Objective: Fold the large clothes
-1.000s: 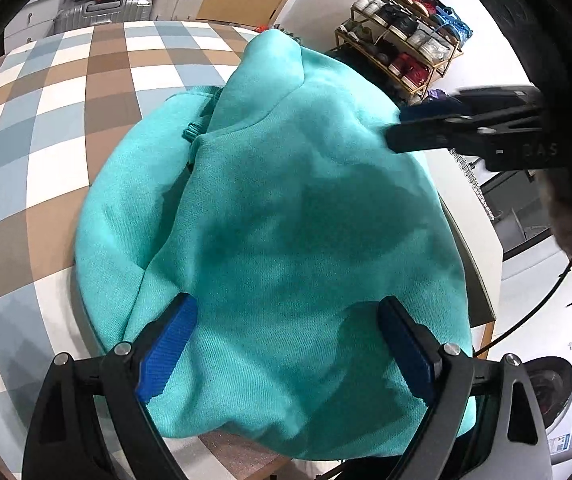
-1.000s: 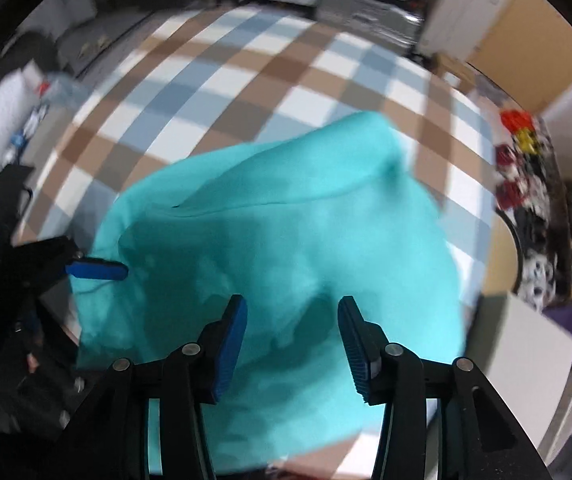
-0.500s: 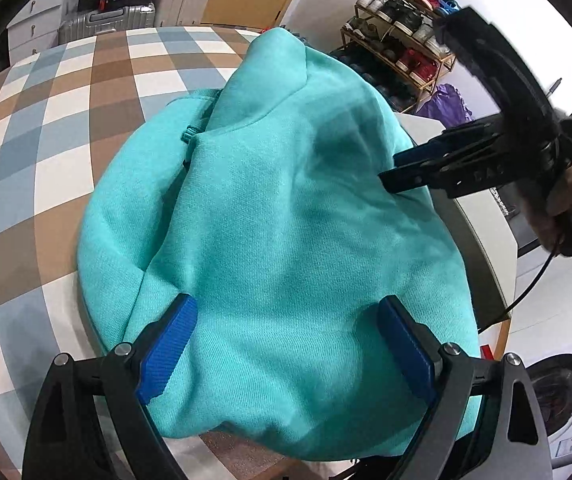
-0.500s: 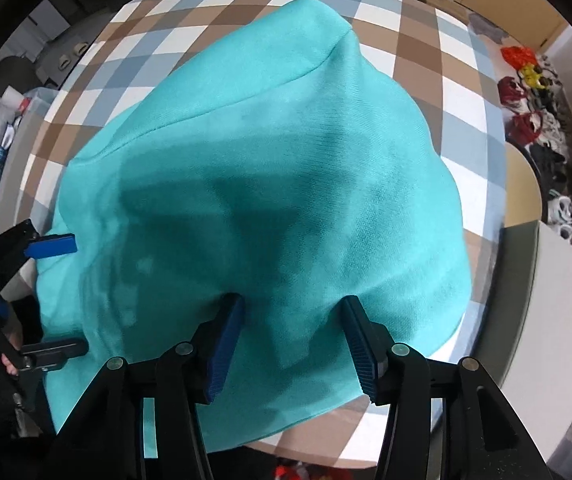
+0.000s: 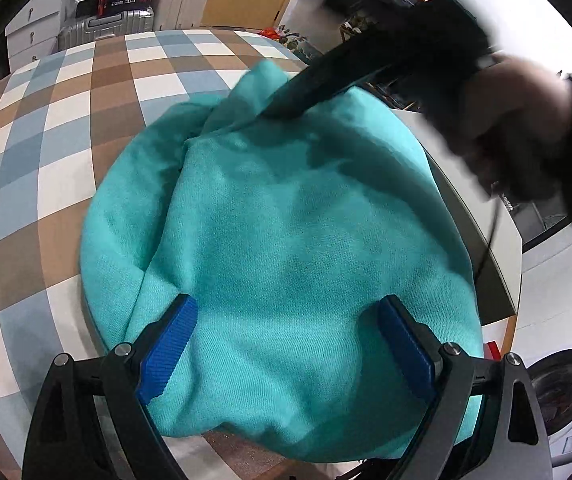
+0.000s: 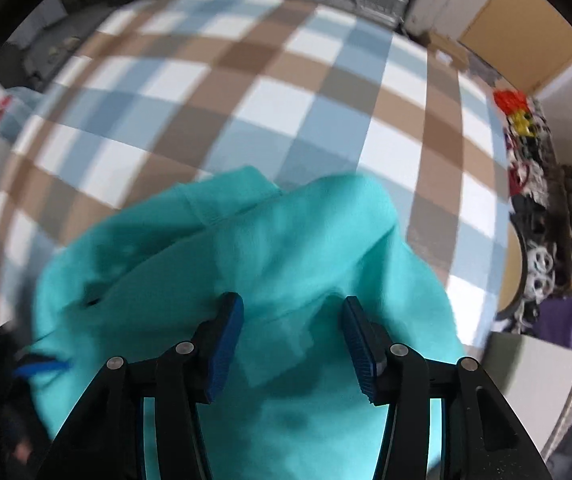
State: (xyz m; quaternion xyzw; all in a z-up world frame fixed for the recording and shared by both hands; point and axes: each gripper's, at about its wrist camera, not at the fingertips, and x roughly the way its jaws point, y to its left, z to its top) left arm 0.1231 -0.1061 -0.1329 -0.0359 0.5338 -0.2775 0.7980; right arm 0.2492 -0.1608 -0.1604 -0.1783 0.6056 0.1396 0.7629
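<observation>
right gripper [image 6: 292, 340] has swung down onto the far end of the teal hoodie [image 5: 286, 248] on the checkered tabletop [image 5: 46, 128]; jaws apart. left gripper [image 5: 286, 348] jaws wide apart over the near hem.

No text legible with confidence. Black box [image 5: 124, 0] on top of the silver suitcase [image 5: 106, 30], left wrist view: a strip of white lettering and a red mark, too small and blurred to make out letters. Same box in the right wrist view: red and green marks only, smeared by motion. Washing machine [image 5: 562, 396], lower right of left wrist view: a white-and-blue label on its front below the door, print unreadable. Nothing printed shows on the teal garment [image 5: 286, 240], nor on the checked tablecloth [image 5: 46, 140].
</observation>
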